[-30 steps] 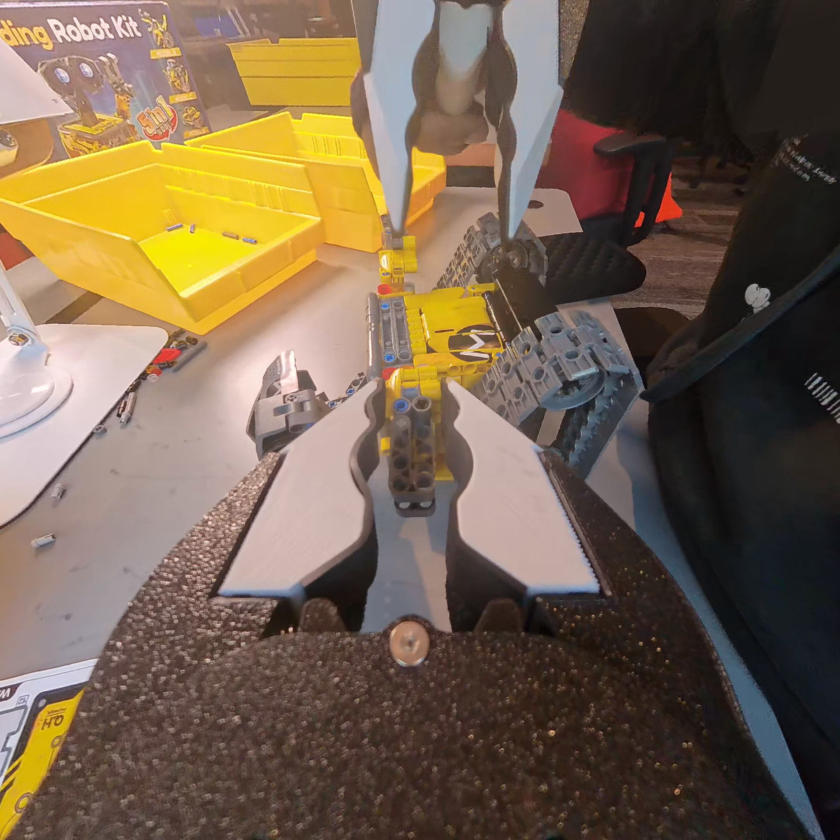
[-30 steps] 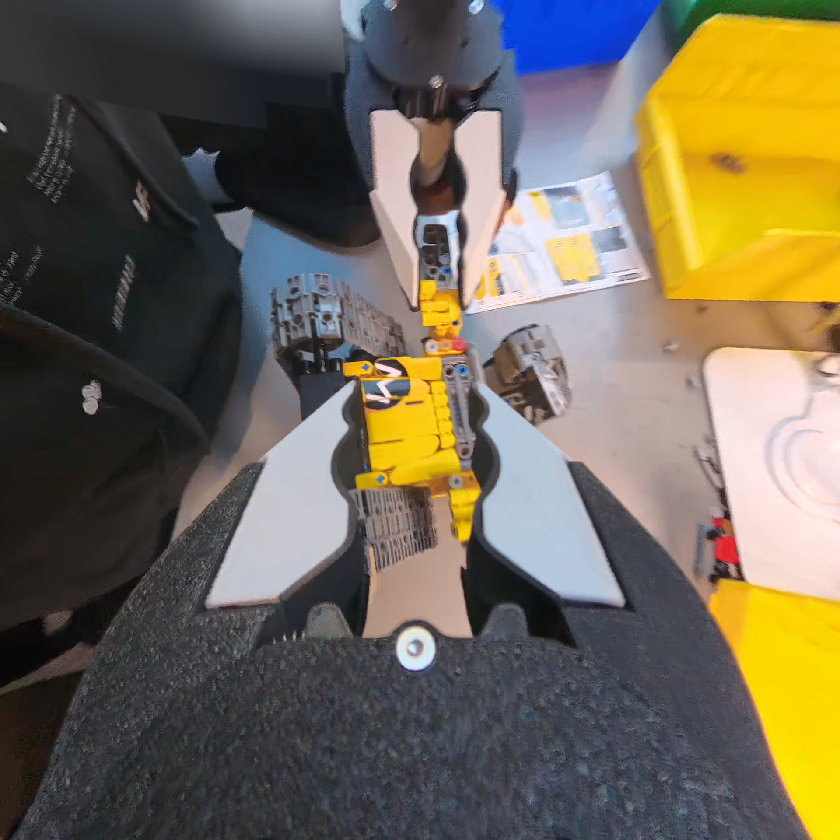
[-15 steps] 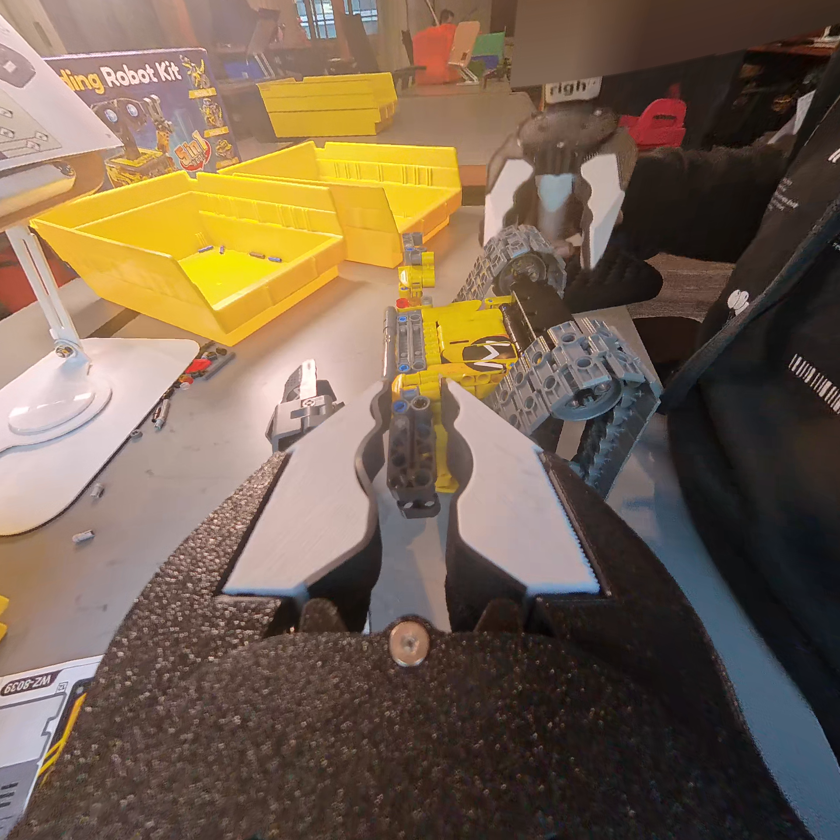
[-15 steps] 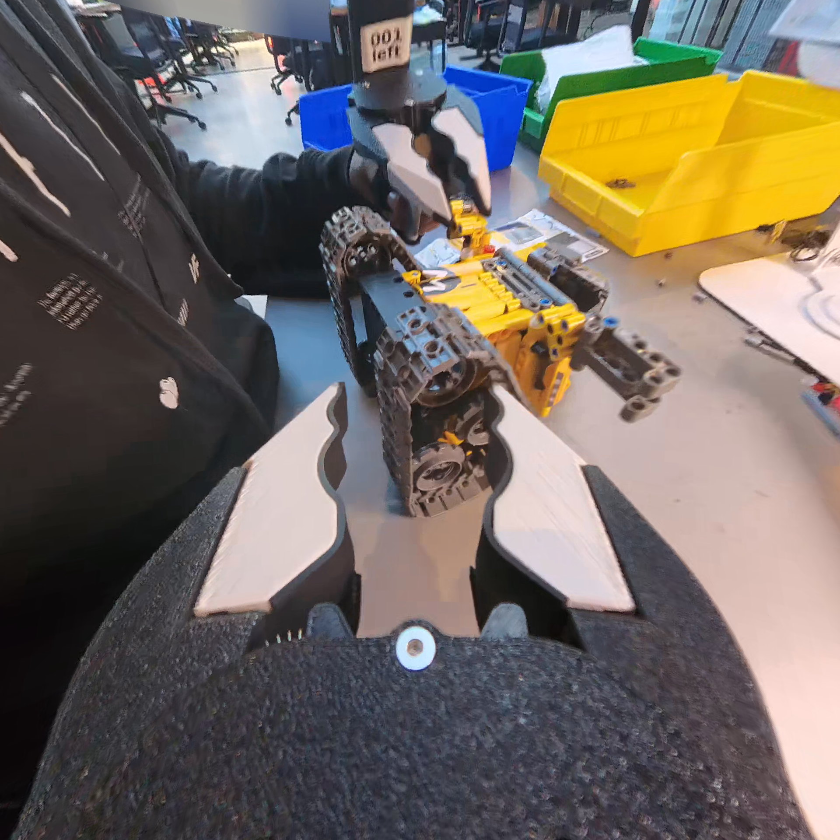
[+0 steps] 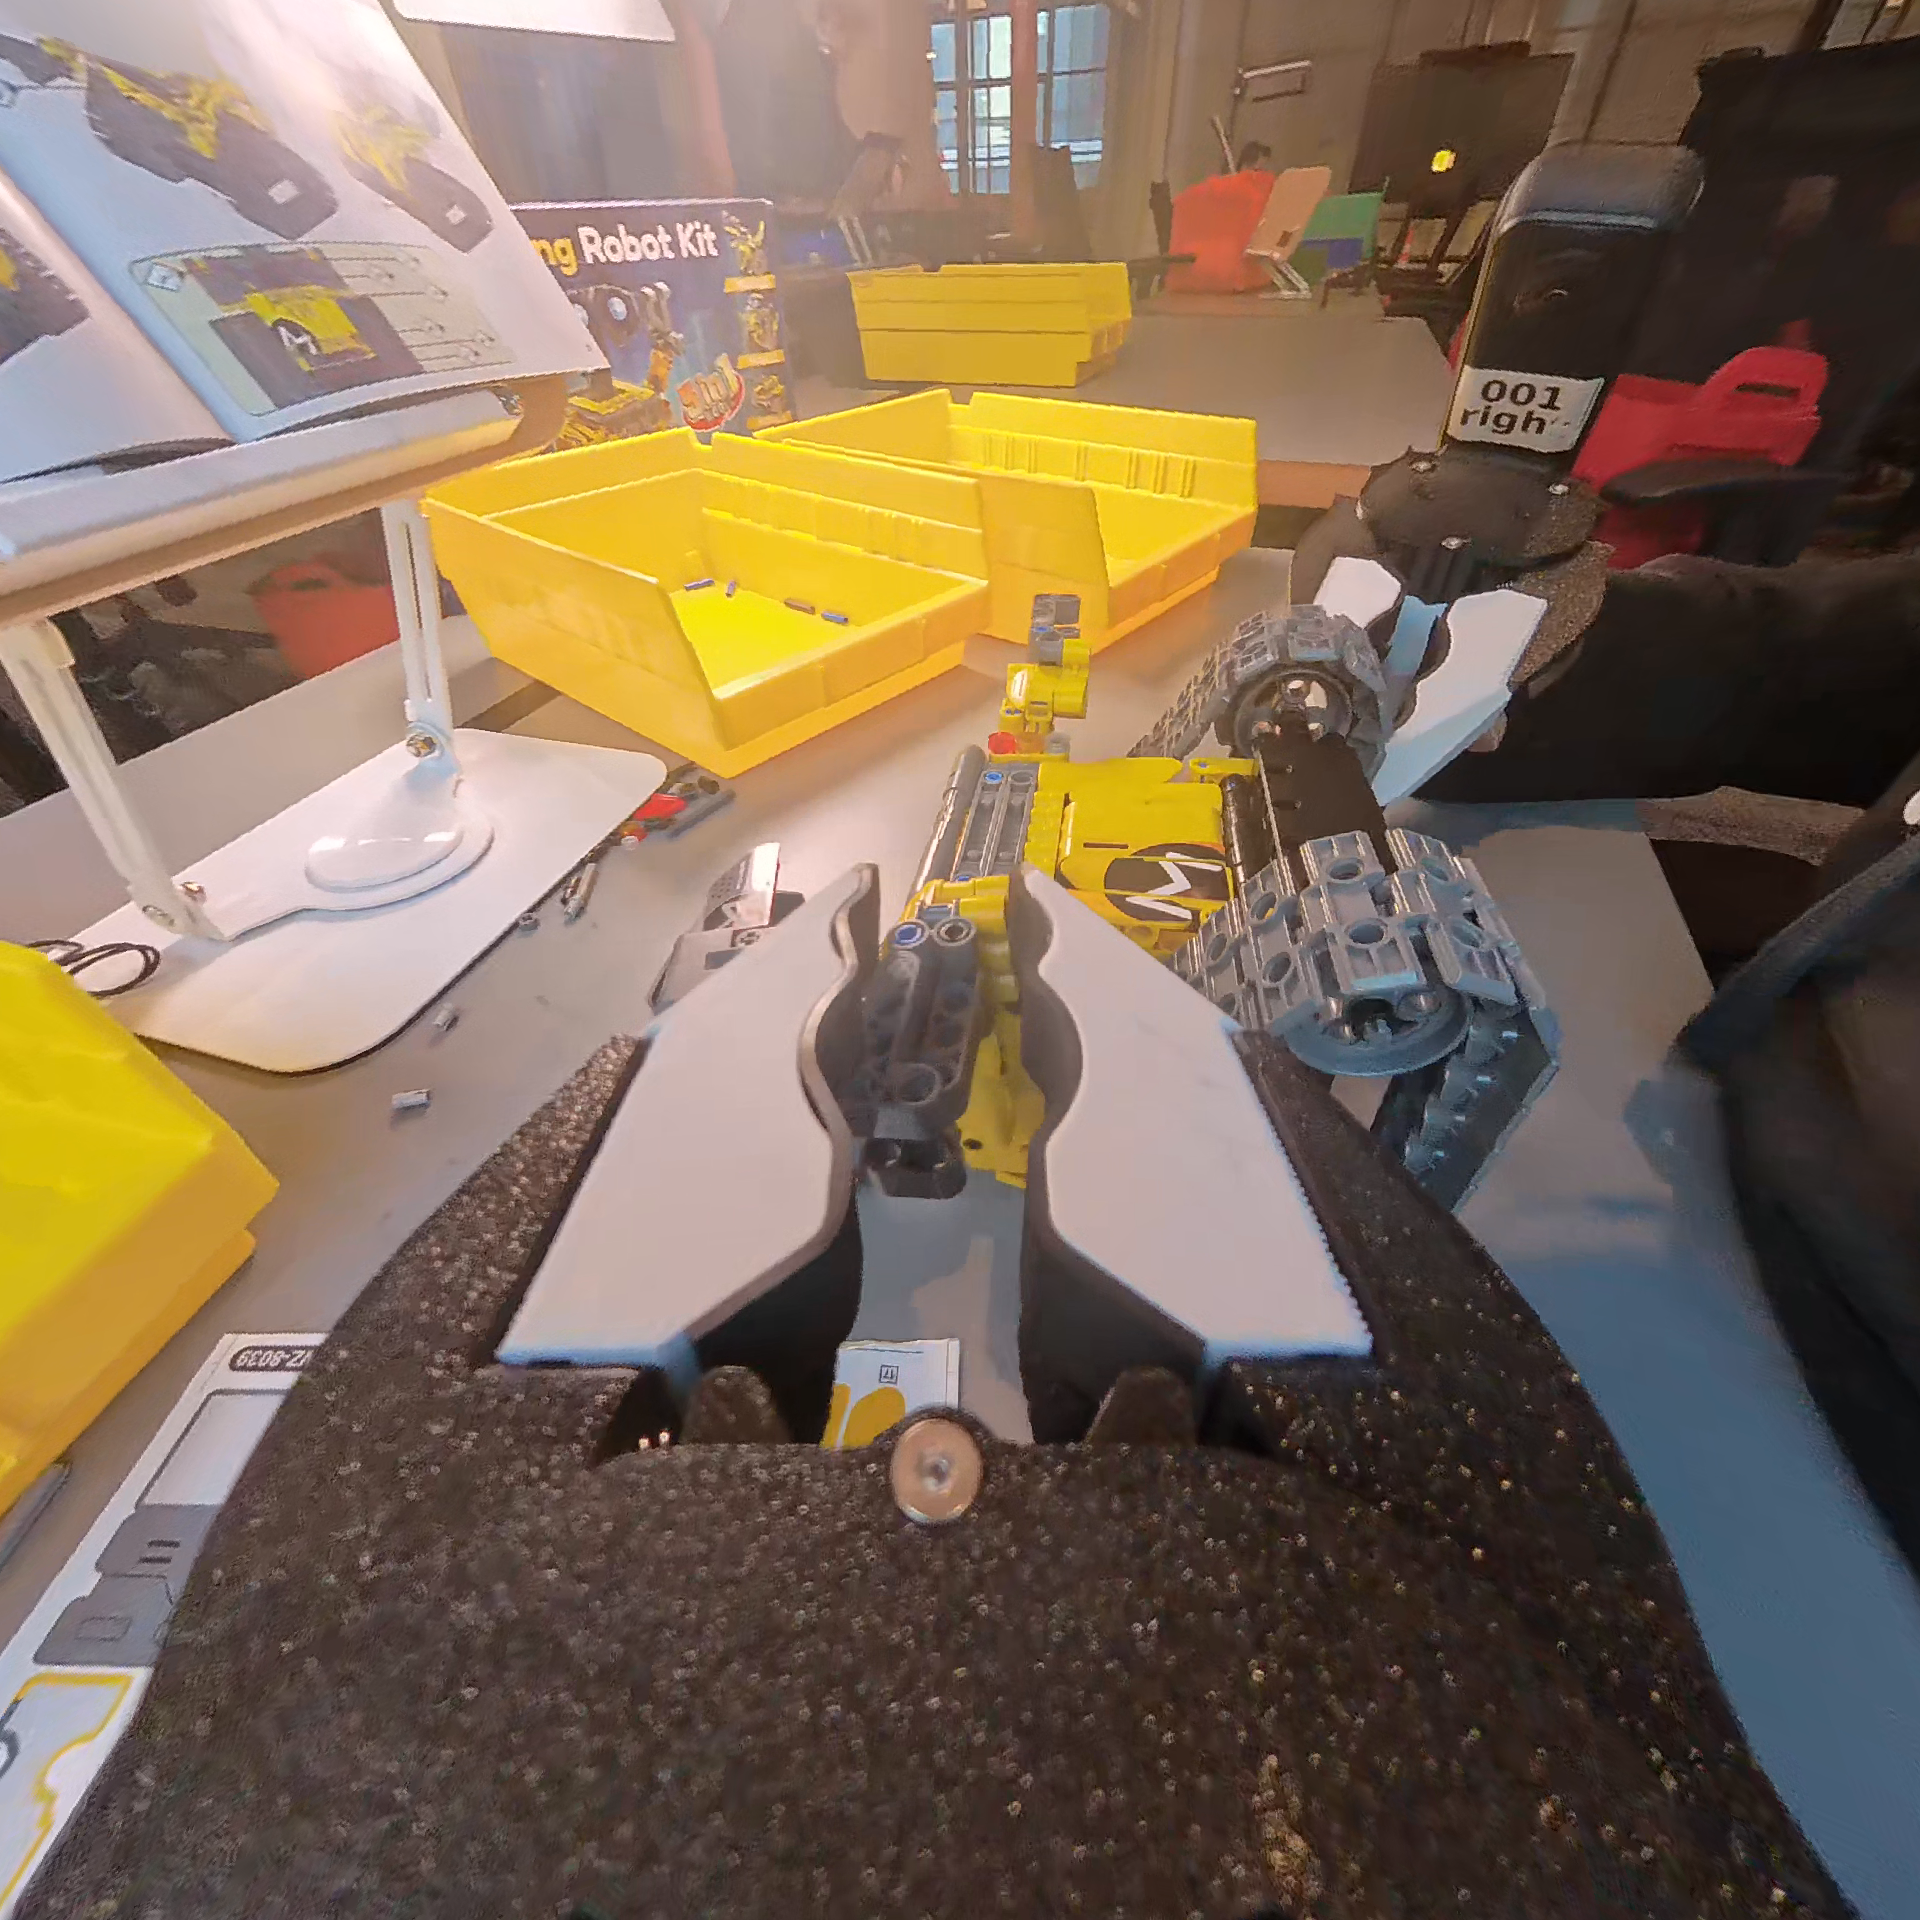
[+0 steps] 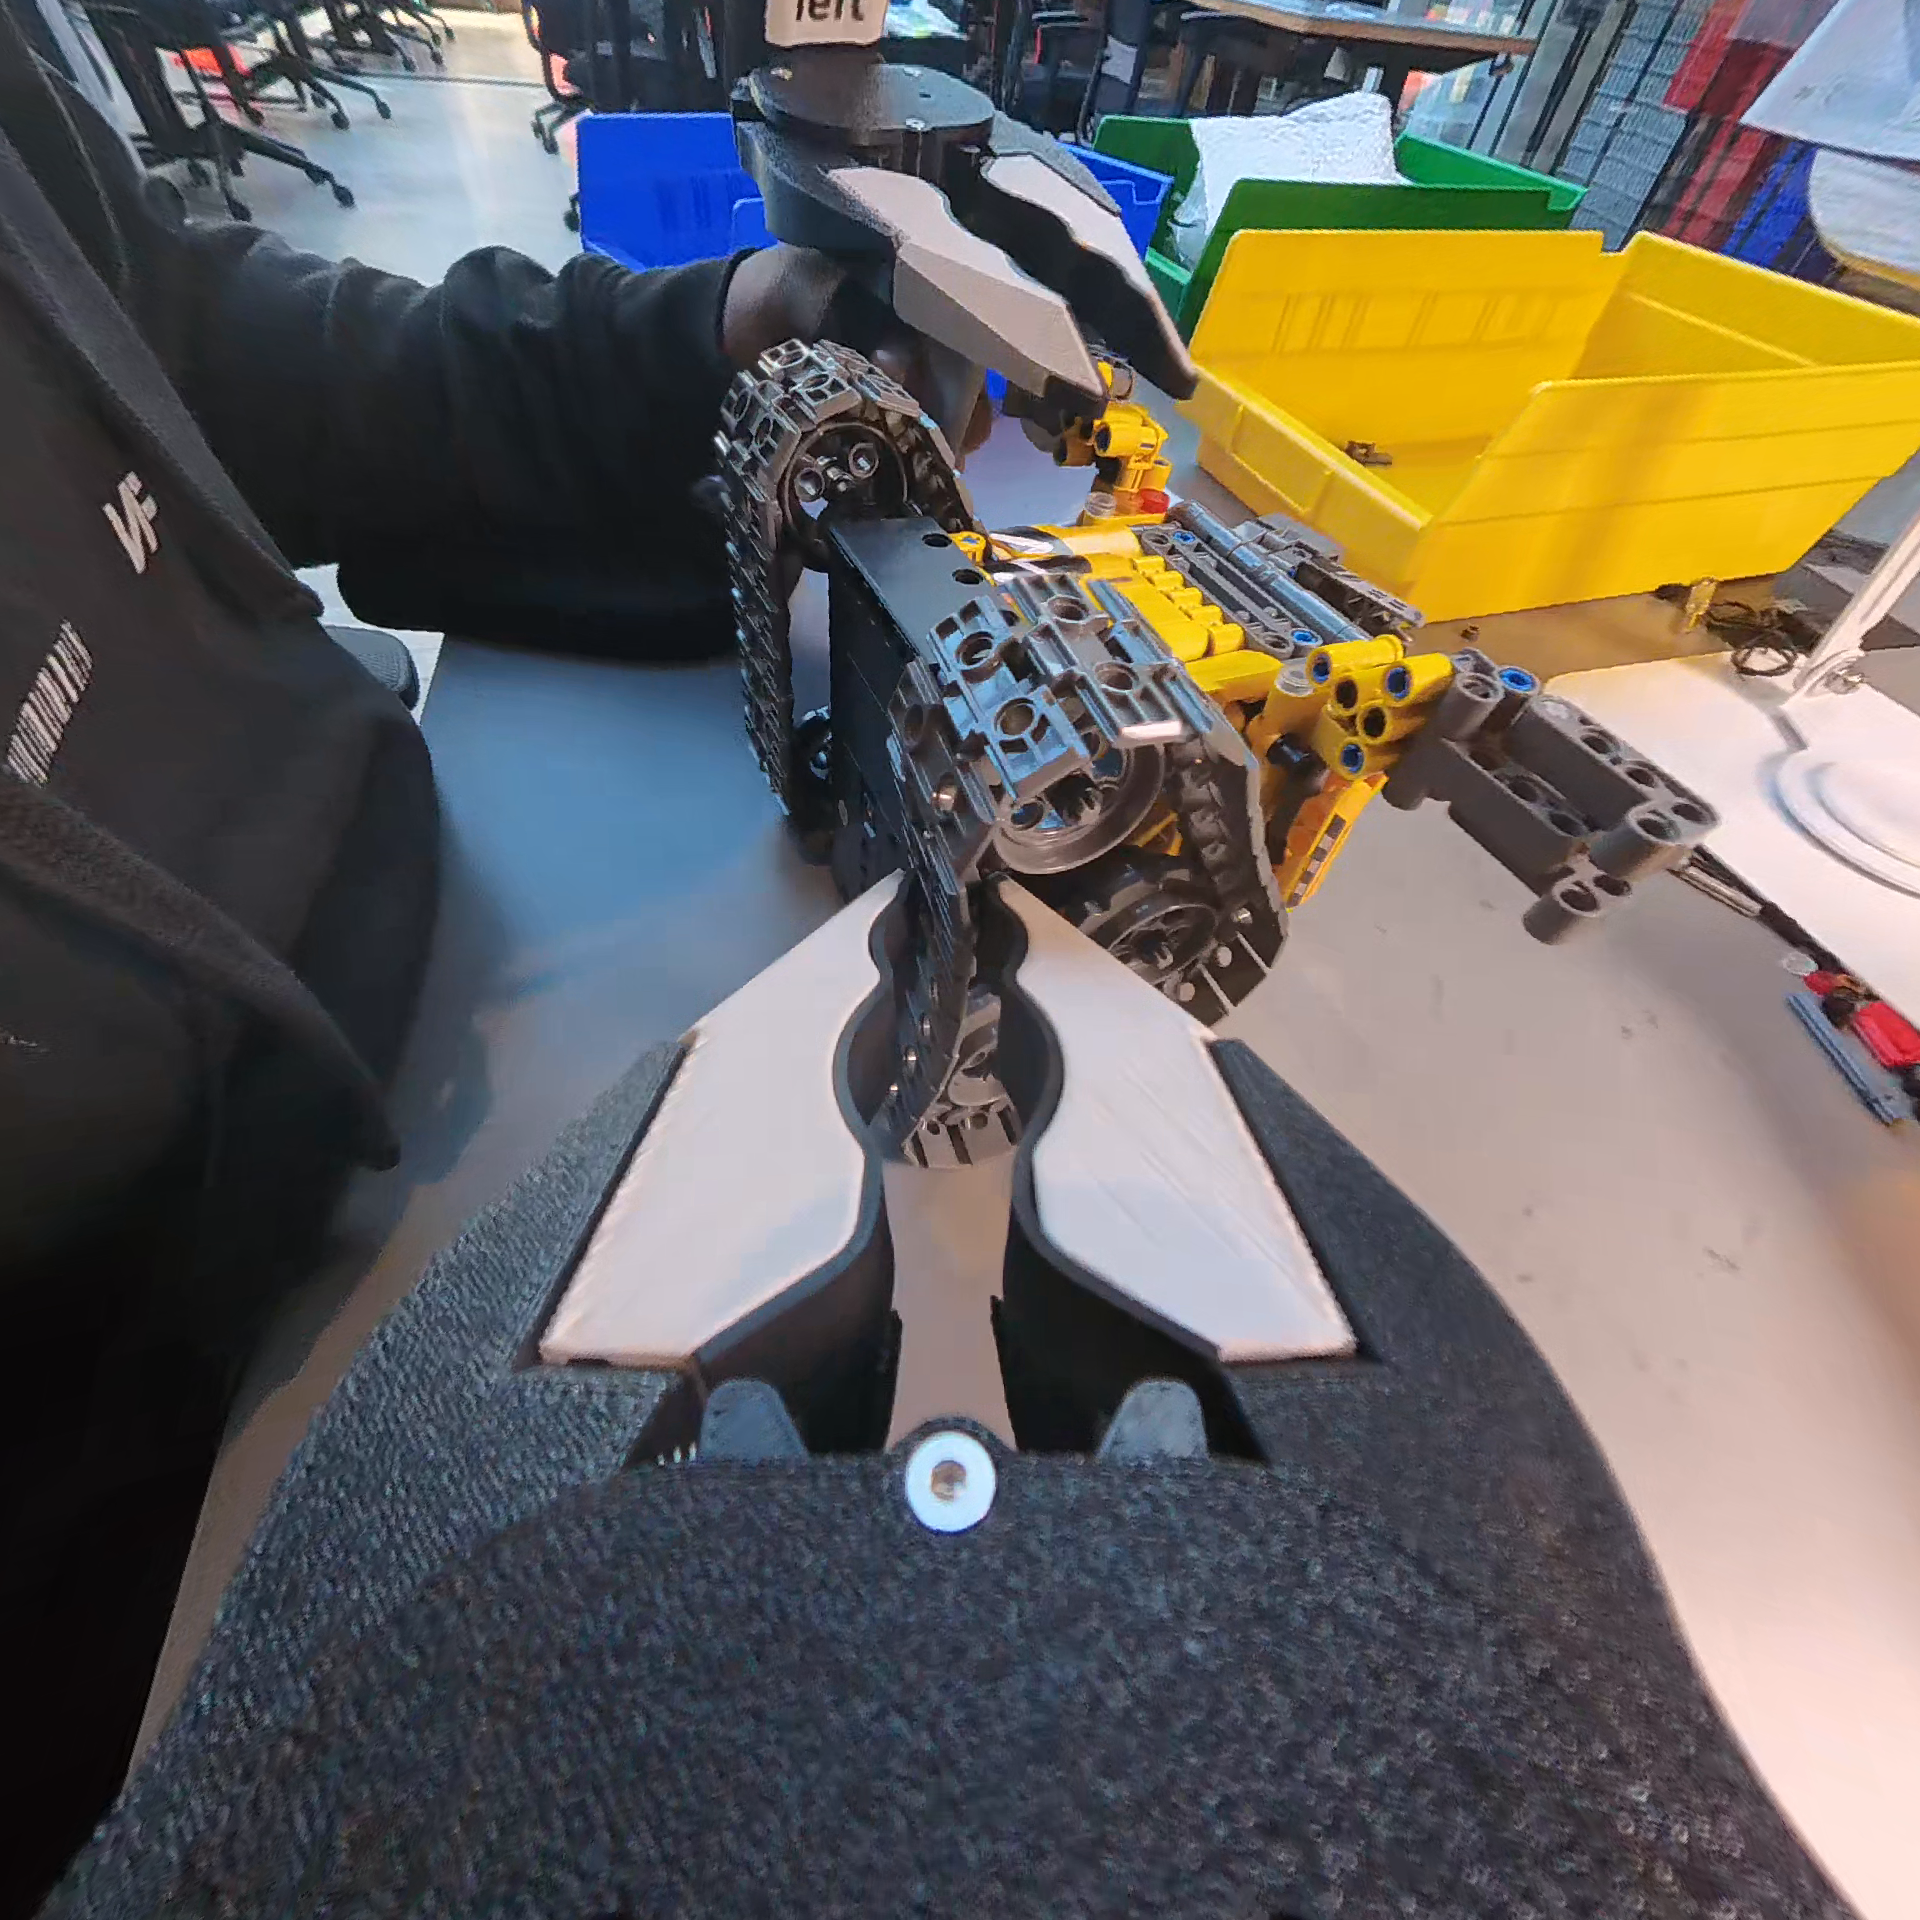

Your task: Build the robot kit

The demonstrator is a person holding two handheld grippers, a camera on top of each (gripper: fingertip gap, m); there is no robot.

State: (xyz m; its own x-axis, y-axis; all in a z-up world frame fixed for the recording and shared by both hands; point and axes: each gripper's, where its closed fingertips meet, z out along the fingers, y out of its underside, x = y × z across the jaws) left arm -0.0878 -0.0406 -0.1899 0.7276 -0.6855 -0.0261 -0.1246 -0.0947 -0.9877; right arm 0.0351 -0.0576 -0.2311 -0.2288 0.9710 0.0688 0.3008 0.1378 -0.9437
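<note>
A yellow and black brick robot model (image 5: 1132, 831) with grey tracks (image 5: 1351, 956) sits on the grey table near its right edge. My left gripper (image 5: 943, 883) is shut on the model's near arm, a dark grey and yellow beam (image 5: 925, 1008). My right gripper (image 6: 951, 894) is shut on the lower run of the model's near track (image 6: 935, 997). The right gripper also shows in the left wrist view (image 5: 1423, 665) at the far track. The left gripper shows in the right wrist view (image 6: 1039, 312), pinching the yellow arm (image 6: 1117, 436).
Yellow bins (image 5: 727, 582) stand behind the model. A white stand (image 5: 343, 883) holds an open instruction booklet at left. A loose grey part (image 5: 727, 925) and small pins lie on the table. A printed sheet (image 5: 156, 1538) lies near. A person in black (image 6: 208, 727) sits at the edge.
My right gripper left the model's yellow body, swung down to the track end and shut on it. Both views dropped from top-down to nearly level. My left gripper kept its hold on the arm.
</note>
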